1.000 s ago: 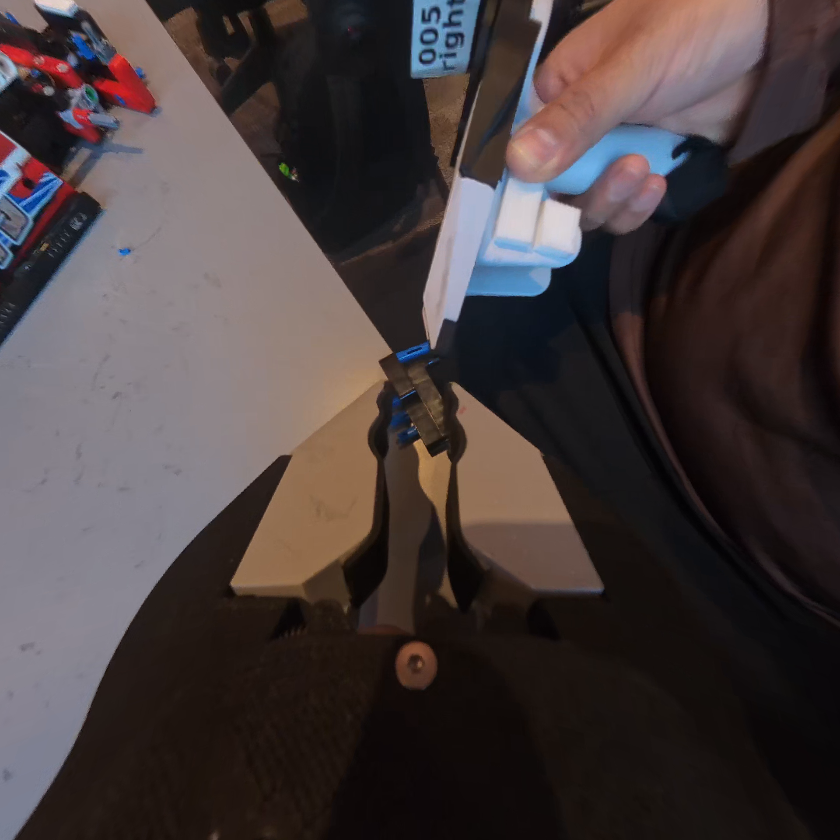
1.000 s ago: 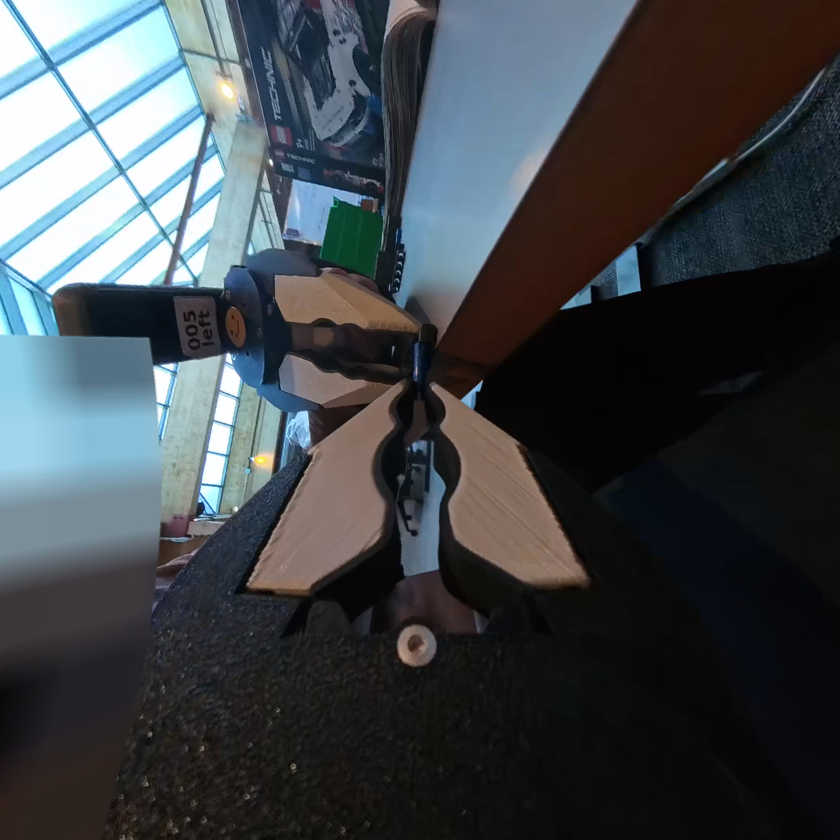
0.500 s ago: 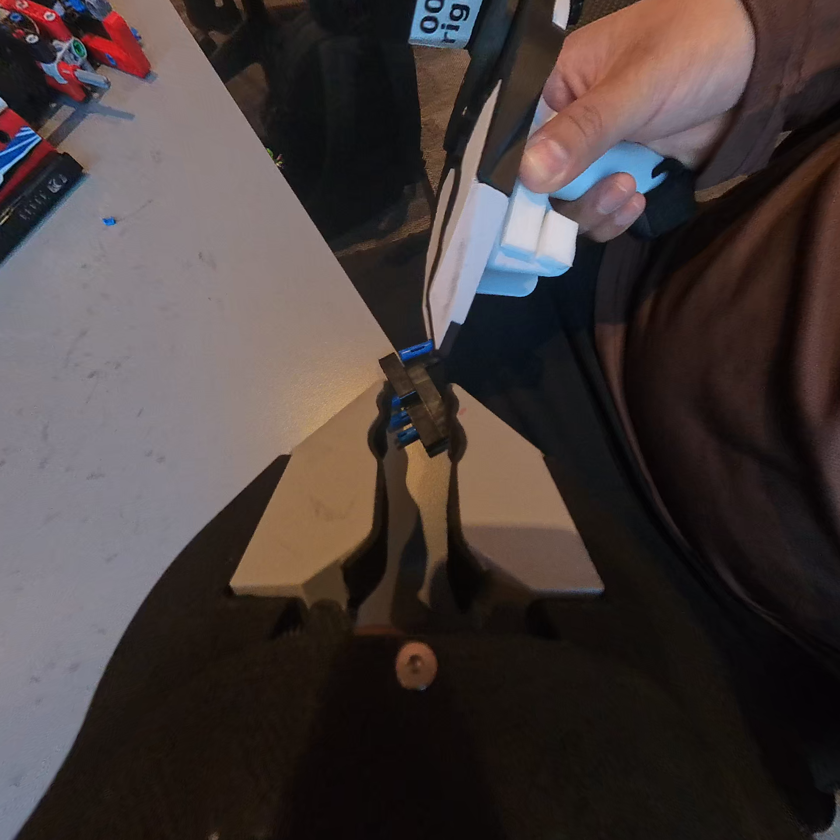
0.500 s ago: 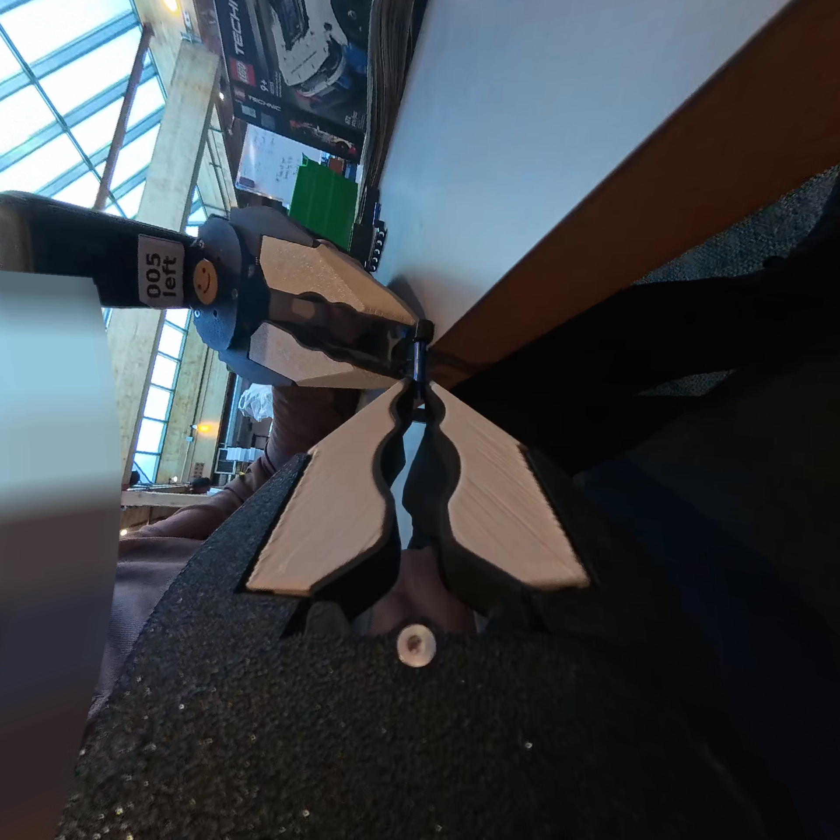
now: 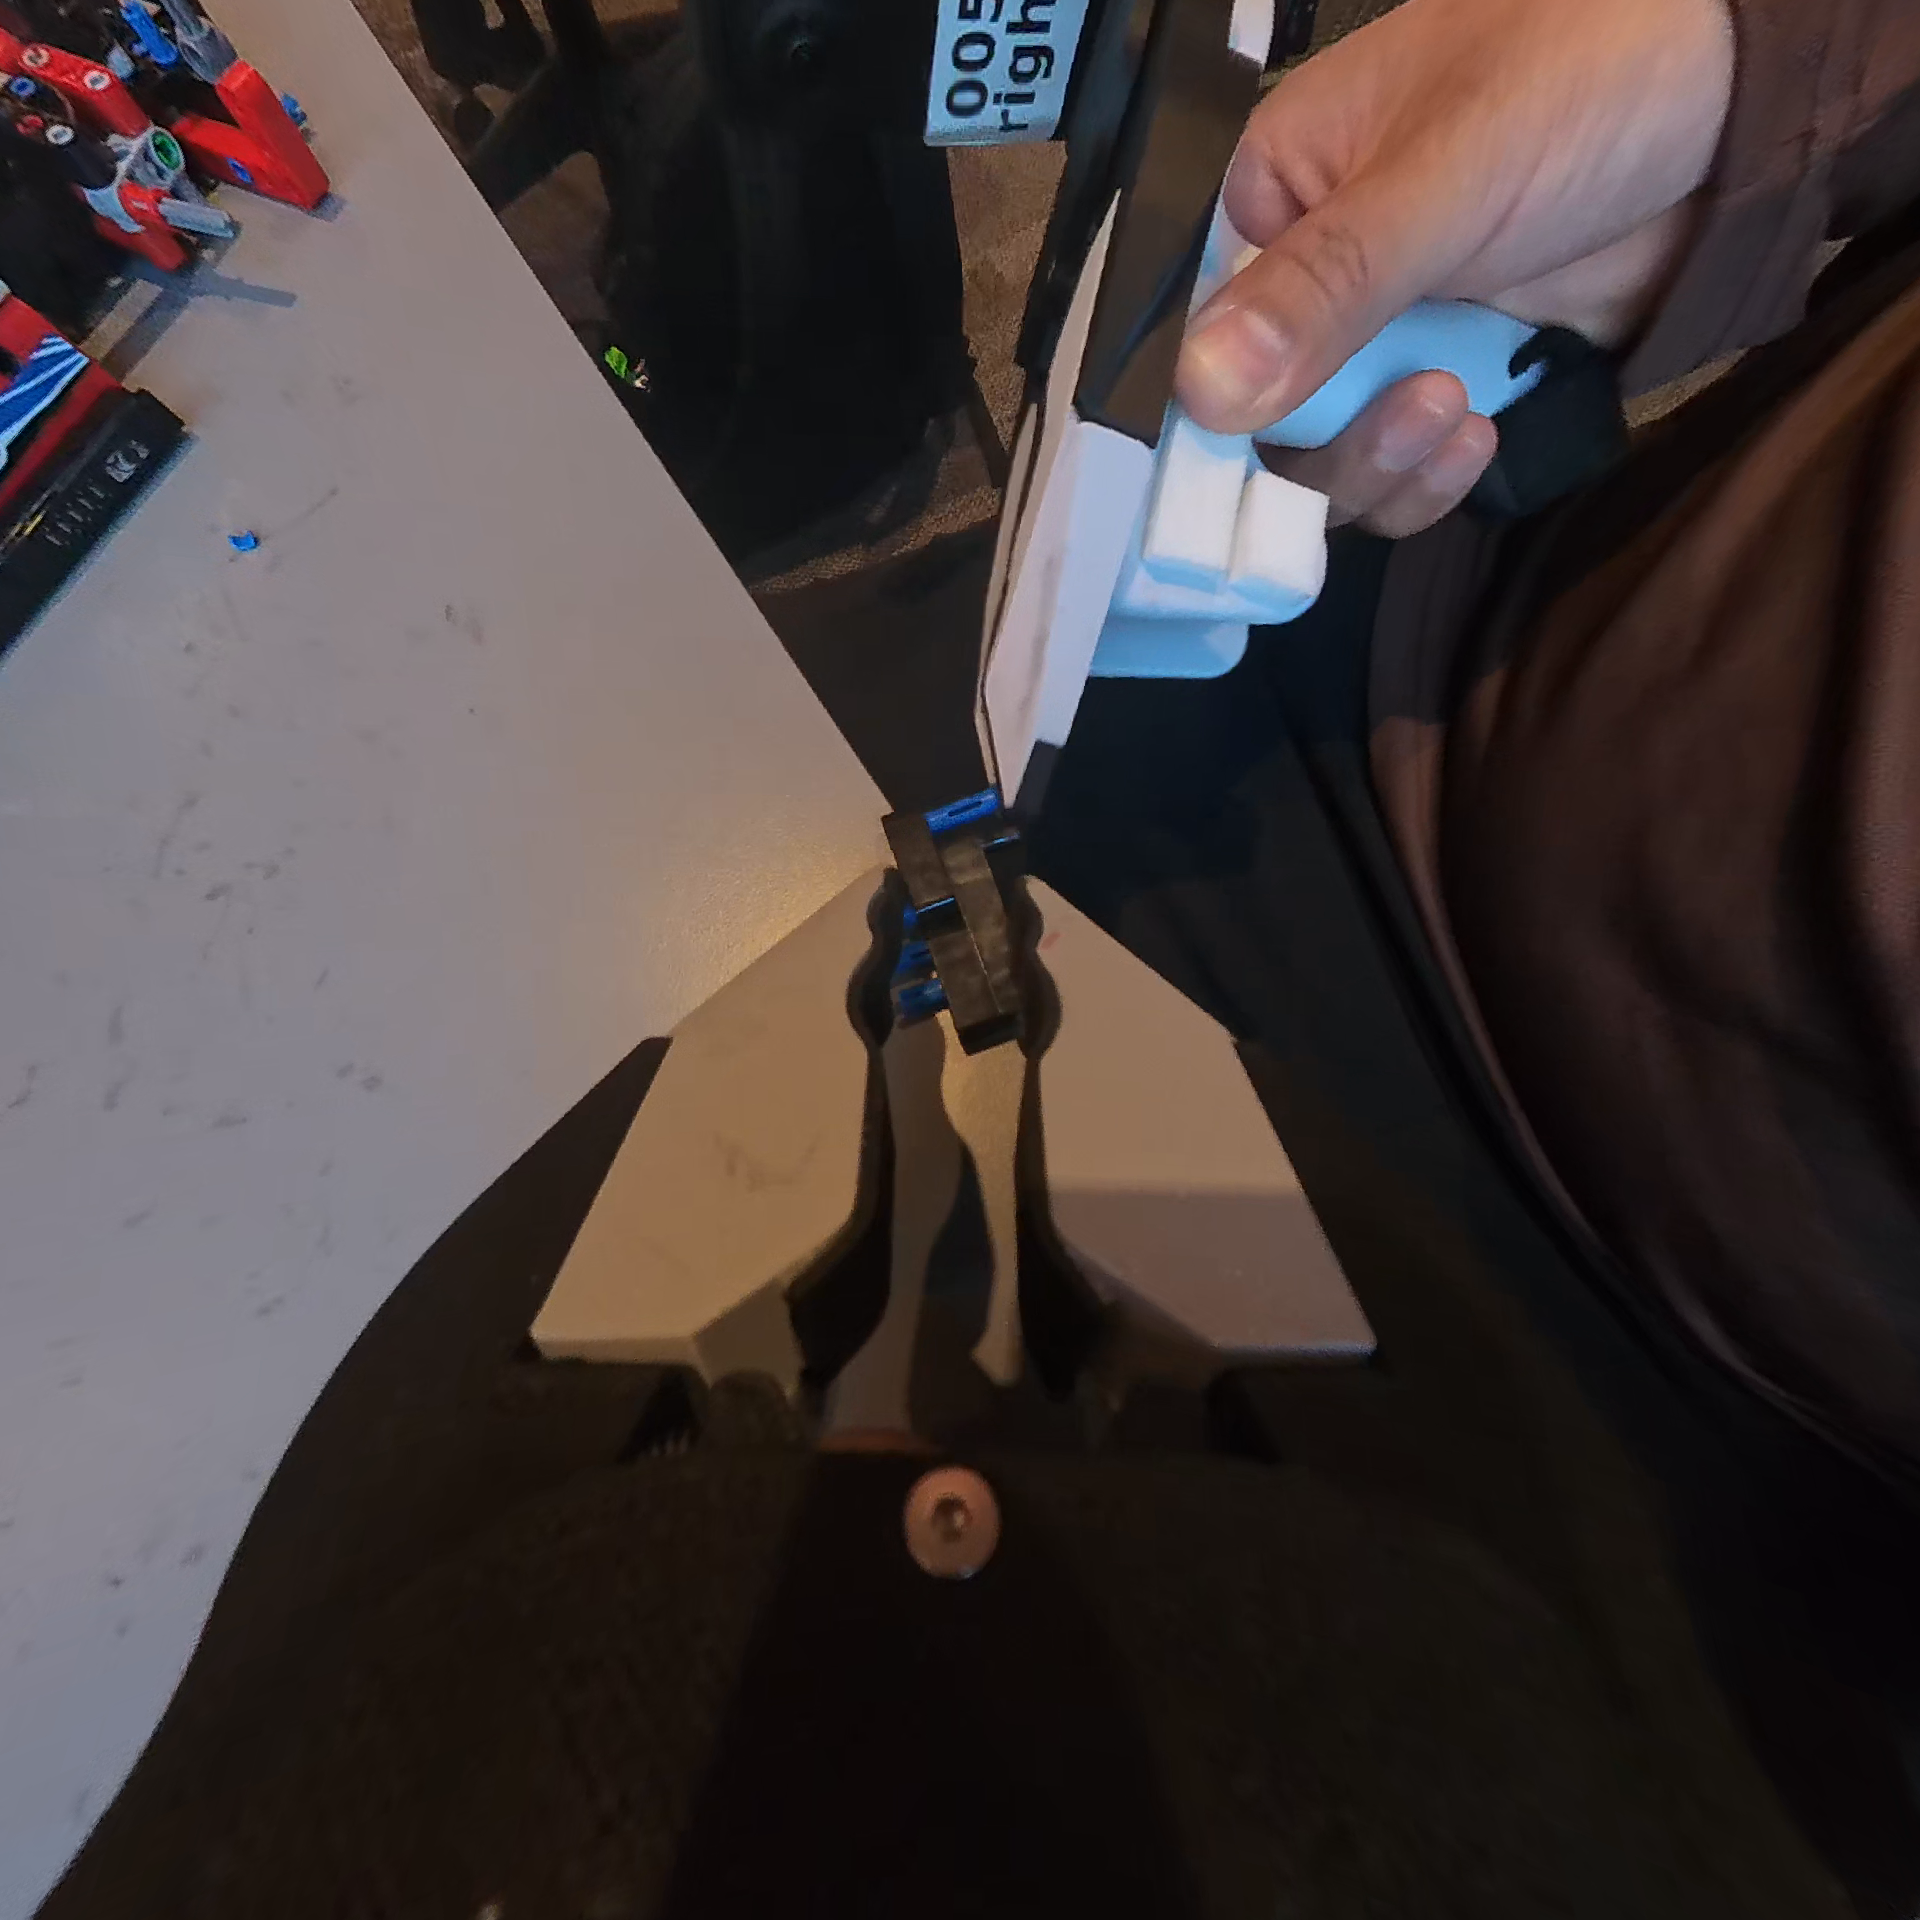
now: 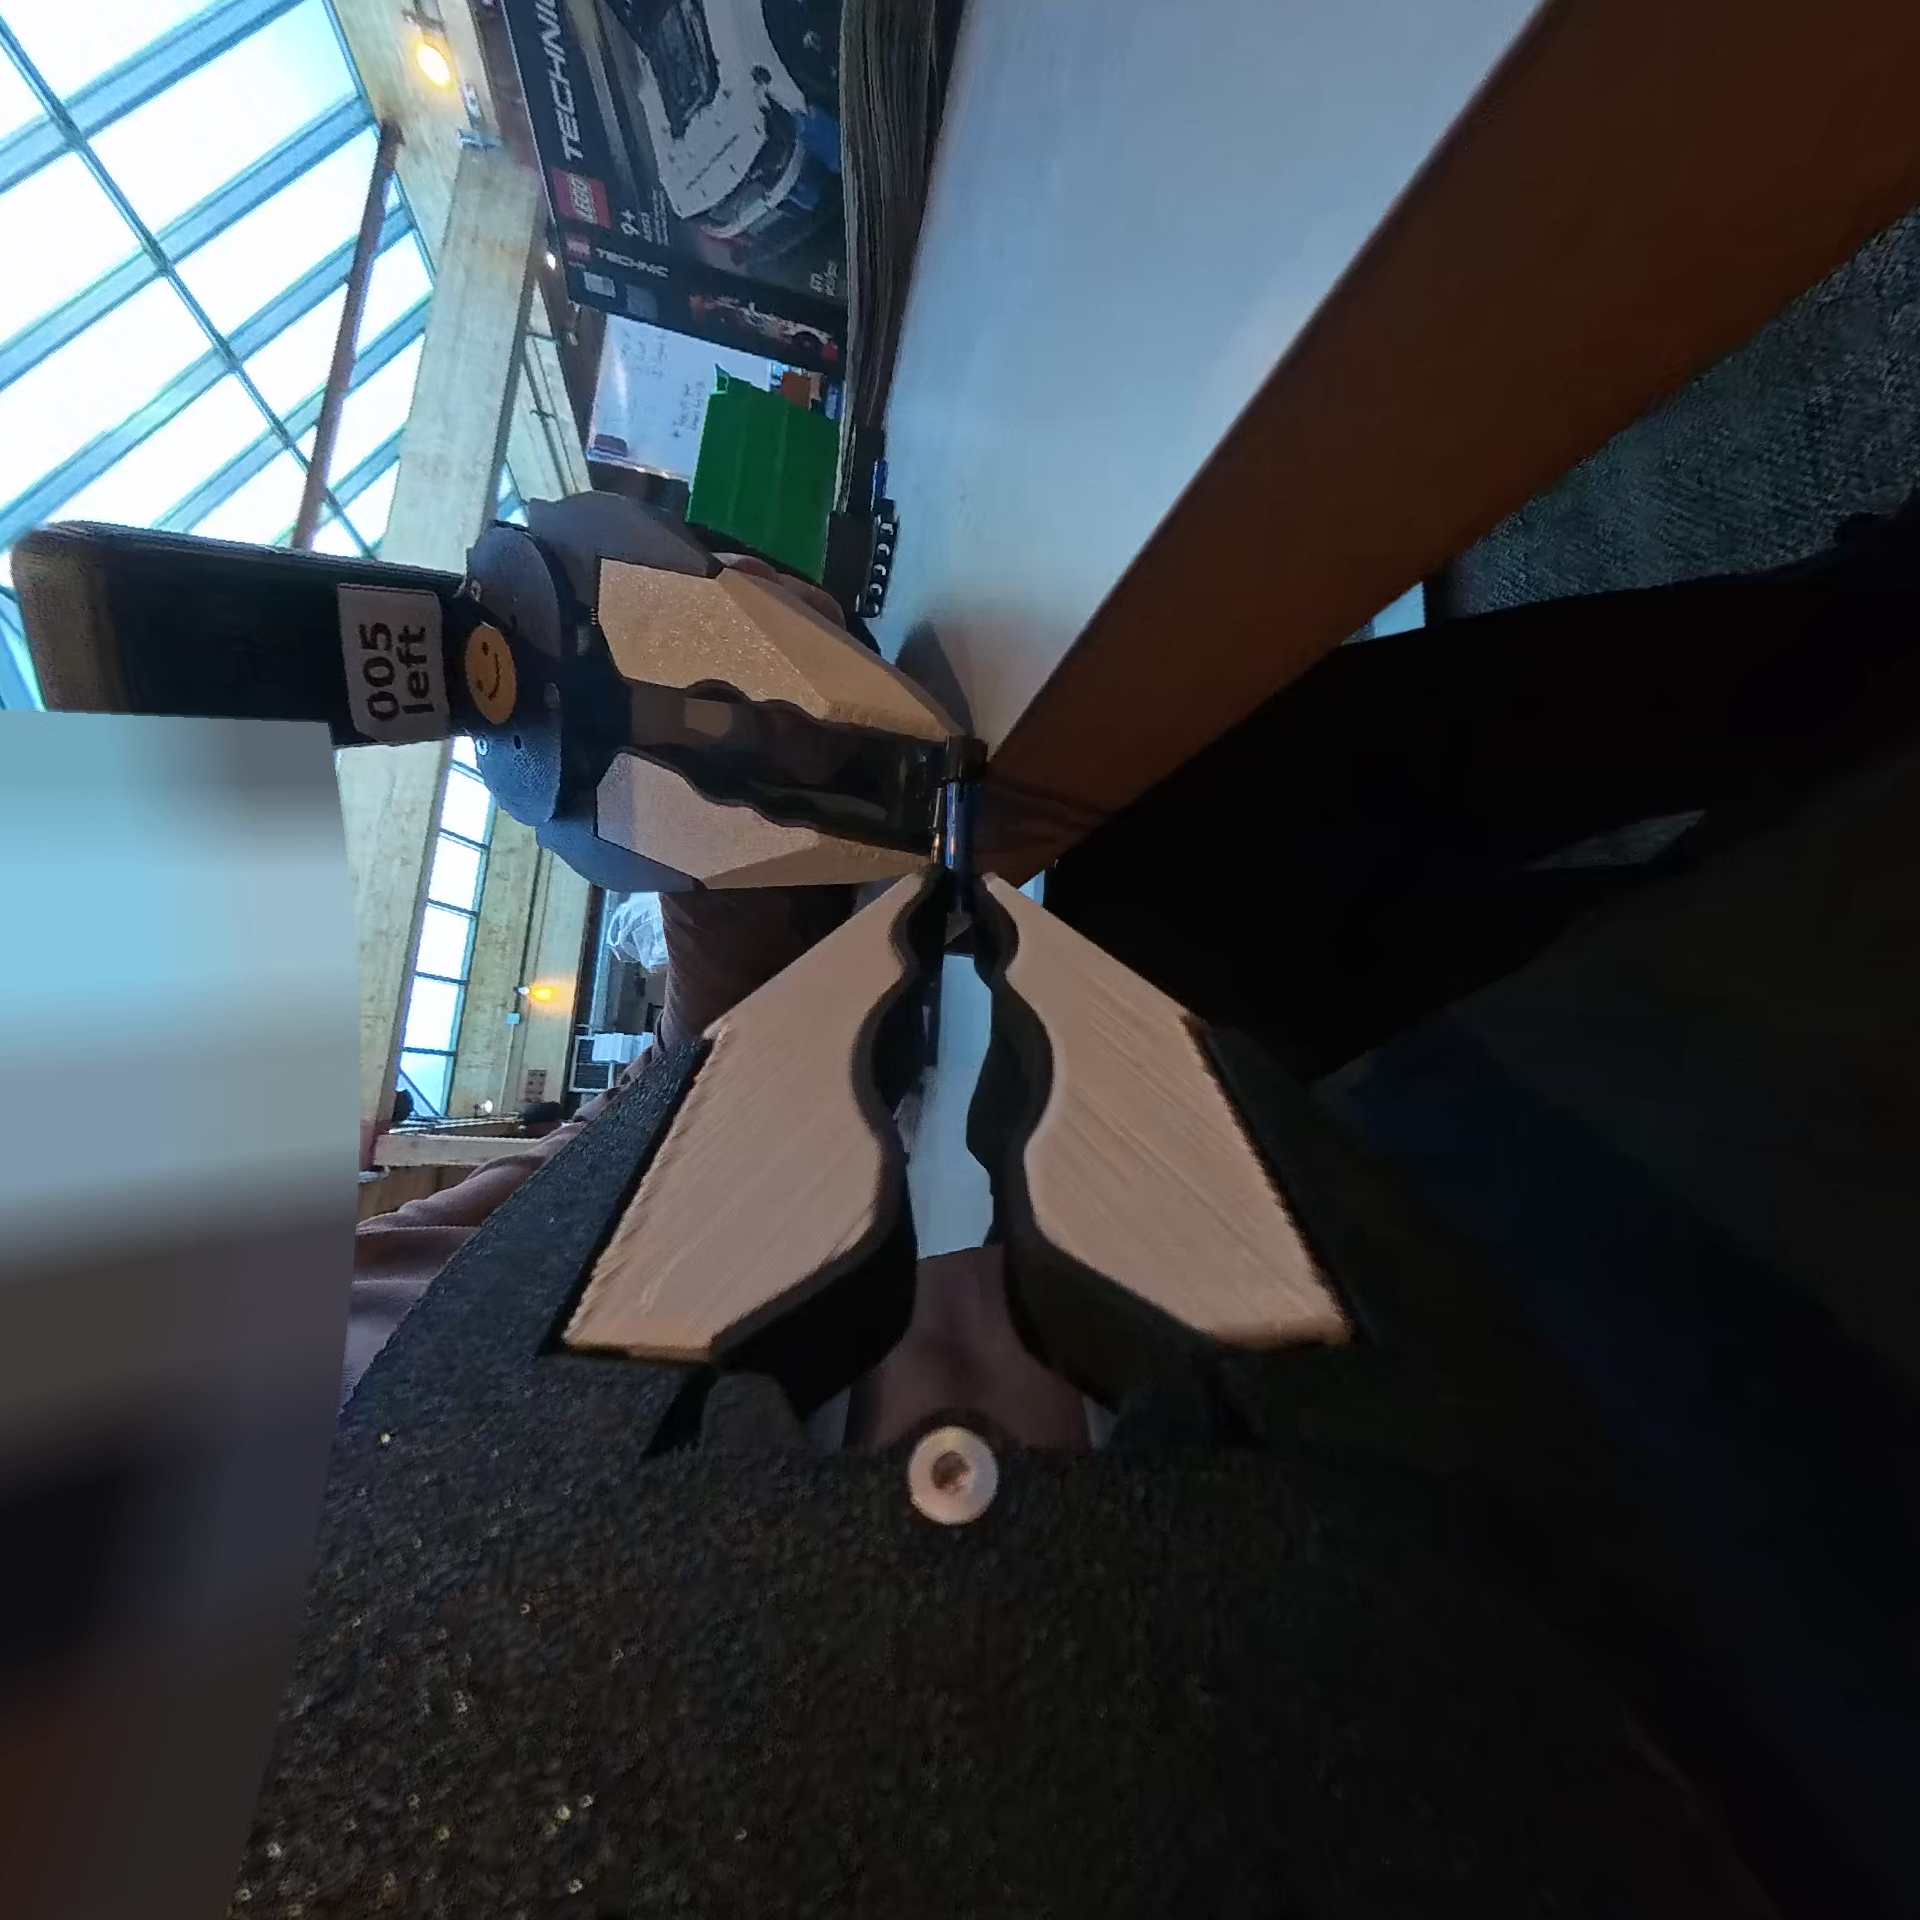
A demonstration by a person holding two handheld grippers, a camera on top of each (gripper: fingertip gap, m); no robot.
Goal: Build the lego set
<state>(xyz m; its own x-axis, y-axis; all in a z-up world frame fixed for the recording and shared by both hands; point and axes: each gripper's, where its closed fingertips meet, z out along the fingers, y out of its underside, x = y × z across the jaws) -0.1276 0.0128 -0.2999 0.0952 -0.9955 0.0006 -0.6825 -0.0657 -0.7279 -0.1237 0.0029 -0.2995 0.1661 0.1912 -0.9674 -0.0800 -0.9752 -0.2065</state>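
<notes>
While the left gripper (image 5: 951,961) clamps a small black lego piece (image 5: 961,935) with blue pins on its side between its fingertips, the right gripper (image 5: 1023,769) comes down from above and meets the top end of that piece, where a blue pin (image 5: 961,808) sticks out. Seen from the right wrist, the right gripper's (image 6: 956,894) fingers are nearly together on the dark piece (image 6: 954,821), with the left gripper (image 6: 935,790) coming in from the side. A hand (image 5: 1455,229) holds the right gripper's pale blue handle. All this hangs just off the corner of the grey table (image 5: 364,779). Far across the table lie red lego models (image 5: 135,135) and one loose blue bit (image 5: 244,540). A lego box (image 6: 696,177) and a green block (image 6: 764,478) stand at the table's far end.
</notes>
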